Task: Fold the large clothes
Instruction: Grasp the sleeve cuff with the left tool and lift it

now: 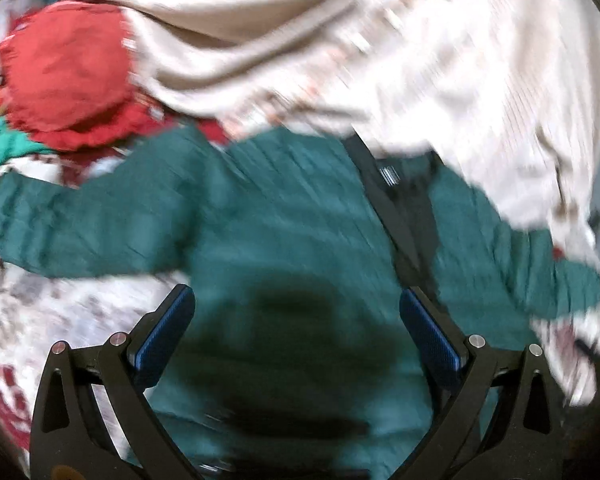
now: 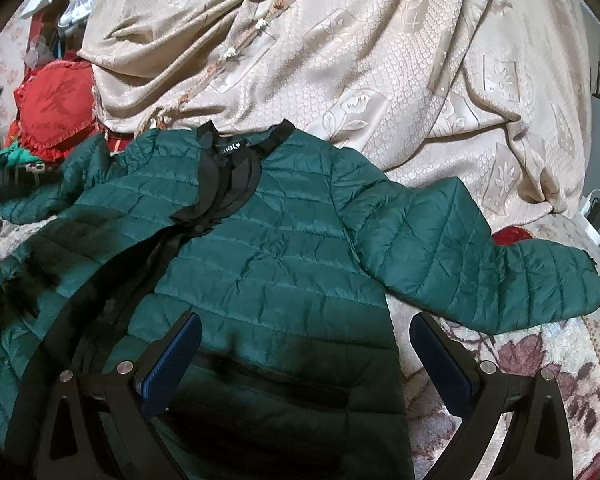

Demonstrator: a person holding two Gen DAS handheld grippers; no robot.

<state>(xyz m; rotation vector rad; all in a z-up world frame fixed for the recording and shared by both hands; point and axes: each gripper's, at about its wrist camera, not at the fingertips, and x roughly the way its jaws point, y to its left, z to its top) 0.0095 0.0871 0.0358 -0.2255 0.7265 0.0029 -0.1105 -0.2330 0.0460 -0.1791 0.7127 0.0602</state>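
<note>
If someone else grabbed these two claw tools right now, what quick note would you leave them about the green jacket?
Left claw: open, holding nothing, above the jacket; its view is blurred.
Right claw: open, holding nothing, over the jacket's side edge.
The dark green quilted puffer jacket lies spread on the floral patterned bedcover, front unzipped, its sleeve stretched out sideways. A beige embossed blanket is heaped behind it, with a red frilled cushion alongside.
Done: jacket laid out.
Left: all folding, probably sleeves first.
</note>
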